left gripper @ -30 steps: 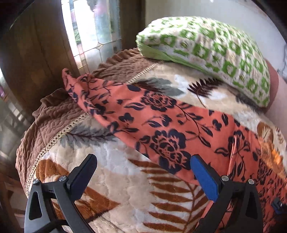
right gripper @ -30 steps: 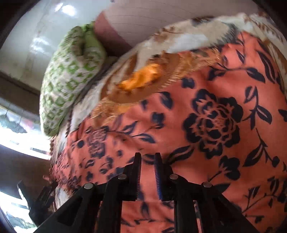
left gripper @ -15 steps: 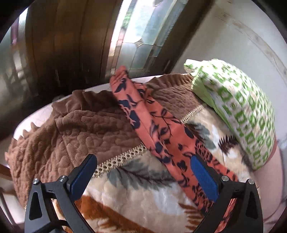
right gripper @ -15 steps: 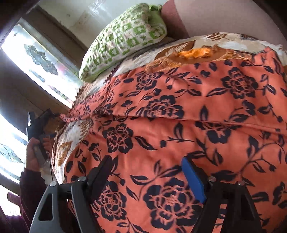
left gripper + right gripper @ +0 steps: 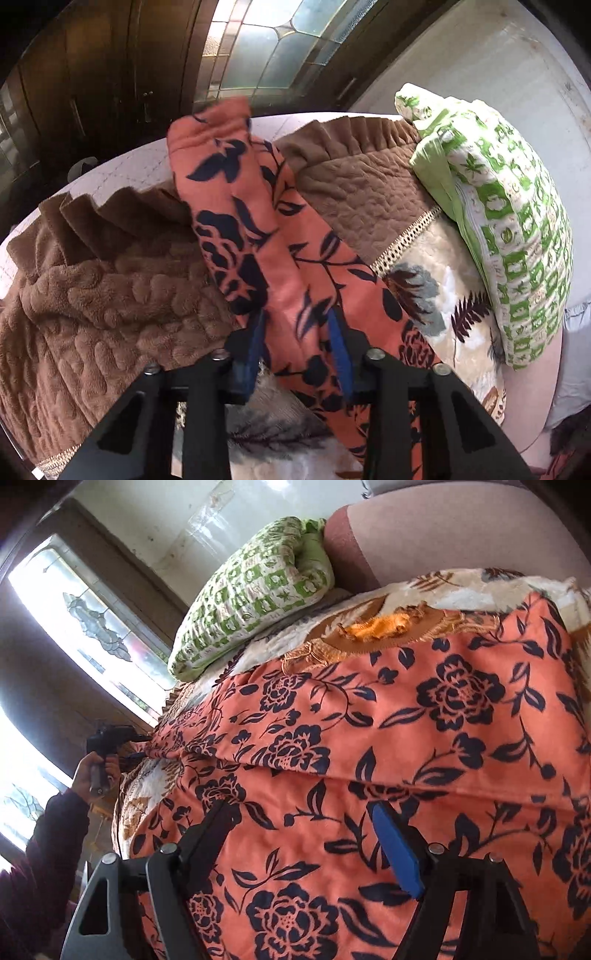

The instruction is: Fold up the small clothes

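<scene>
An orange garment with dark blue flowers (image 5: 424,738) lies spread on a bed blanket. One long narrow end of the garment (image 5: 255,229) runs across the brown blanket edge in the left wrist view. My left gripper (image 5: 297,343) is shut on that narrow end, its blue pads pinching the cloth. My right gripper (image 5: 306,834) is open and empty, just above the wide part of the garment. The left gripper (image 5: 110,738), held in a hand, also shows far left in the right wrist view at the garment's end.
A green and white pillow (image 5: 509,229) lies at the head of the bed, by the wall; it also shows in the right wrist view (image 5: 255,590). A brown quilted blanket (image 5: 92,295) covers the bed's left edge. A leaded window (image 5: 273,40) stands behind.
My left gripper swung toward the garment's narrow end and closed on it. My right gripper opened, letting go of the cloth, and drew back a little.
</scene>
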A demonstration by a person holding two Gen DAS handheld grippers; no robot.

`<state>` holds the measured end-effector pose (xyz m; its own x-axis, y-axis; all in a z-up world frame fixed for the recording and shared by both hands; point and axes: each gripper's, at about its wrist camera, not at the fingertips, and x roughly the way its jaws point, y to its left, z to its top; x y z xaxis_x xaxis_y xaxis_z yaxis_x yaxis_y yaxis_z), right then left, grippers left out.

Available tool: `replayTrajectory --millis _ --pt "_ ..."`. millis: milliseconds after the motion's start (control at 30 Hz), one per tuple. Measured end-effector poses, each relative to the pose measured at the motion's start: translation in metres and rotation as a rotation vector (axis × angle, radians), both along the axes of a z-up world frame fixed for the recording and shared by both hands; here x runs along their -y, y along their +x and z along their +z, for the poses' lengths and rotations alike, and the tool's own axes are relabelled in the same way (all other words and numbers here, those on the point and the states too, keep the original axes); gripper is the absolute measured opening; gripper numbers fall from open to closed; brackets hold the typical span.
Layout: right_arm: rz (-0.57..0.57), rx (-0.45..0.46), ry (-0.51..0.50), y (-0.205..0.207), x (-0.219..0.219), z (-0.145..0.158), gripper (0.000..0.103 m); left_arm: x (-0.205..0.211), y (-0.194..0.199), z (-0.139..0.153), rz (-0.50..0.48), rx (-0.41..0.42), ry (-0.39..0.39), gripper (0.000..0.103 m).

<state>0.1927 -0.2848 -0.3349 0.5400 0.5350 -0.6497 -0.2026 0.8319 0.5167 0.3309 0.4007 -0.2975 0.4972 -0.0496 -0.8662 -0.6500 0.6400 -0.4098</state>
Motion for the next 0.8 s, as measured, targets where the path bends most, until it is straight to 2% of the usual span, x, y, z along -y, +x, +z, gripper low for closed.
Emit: replayTrajectory --millis 33,67,167,233,300,367,400,467,567,633,667,700,733,767,800 --pt "-0.001 0.000 -0.005 0.001 0.002 -0.002 0.081 0.000 0.000 0.002 0.004 0.000 0.022 0.013" --pt "-0.008 -0.010 0.000 0.004 0.006 -0.005 0.081 0.001 -0.001 0.005 -0.003 0.007 0.041 0.009" --pt "-0.049 -0.028 0.052 0.012 0.020 -0.006 0.080 0.010 0.000 0.014 -0.026 -0.028 0.107 0.009" --pt "-0.071 0.003 0.066 0.014 0.029 0.003 0.080 0.012 0.000 0.017 -0.011 -0.067 0.102 0.009" --pt "-0.076 0.033 0.044 0.011 0.031 0.011 0.080 0.011 -0.005 0.020 0.034 -0.067 0.051 0.020" --pt "-0.073 0.037 0.046 0.008 0.033 0.016 0.080 0.008 -0.011 0.024 0.070 -0.077 0.033 0.069" --pt "-0.072 0.035 0.049 0.008 0.034 0.017 0.080 0.008 -0.015 0.028 0.092 -0.079 0.055 0.074" --pt "-0.071 0.034 0.049 0.007 0.034 0.018 0.080 0.005 -0.017 0.033 0.112 -0.078 0.080 0.075" --pt "-0.073 0.029 0.045 0.011 0.035 0.016 0.080 0.000 -0.009 0.024 0.101 -0.121 0.031 0.075" --pt "-0.072 0.020 0.047 0.015 0.034 0.014 0.080 -0.003 -0.002 0.015 0.106 -0.158 0.027 0.075" --pt "-0.072 0.016 0.046 0.016 0.034 0.011 0.080 -0.005 0.002 0.011 0.108 -0.174 0.030 0.069" --pt "-0.074 0.011 0.045 0.017 0.034 0.010 0.080 -0.006 0.003 0.007 0.109 -0.180 0.028 0.059" --pt "-0.074 0.006 0.043 0.018 0.033 0.008 0.080 -0.007 0.004 0.004 0.111 -0.193 0.038 0.034" --pt "-0.076 0.004 0.038 0.019 0.034 0.008 0.080 -0.007 0.003 0.004 0.113 -0.203 0.074 0.018" --pt "-0.080 0.003 0.032 0.020 0.034 0.007 0.080 -0.006 0.002 0.006 0.101 -0.200 0.102 0.011"
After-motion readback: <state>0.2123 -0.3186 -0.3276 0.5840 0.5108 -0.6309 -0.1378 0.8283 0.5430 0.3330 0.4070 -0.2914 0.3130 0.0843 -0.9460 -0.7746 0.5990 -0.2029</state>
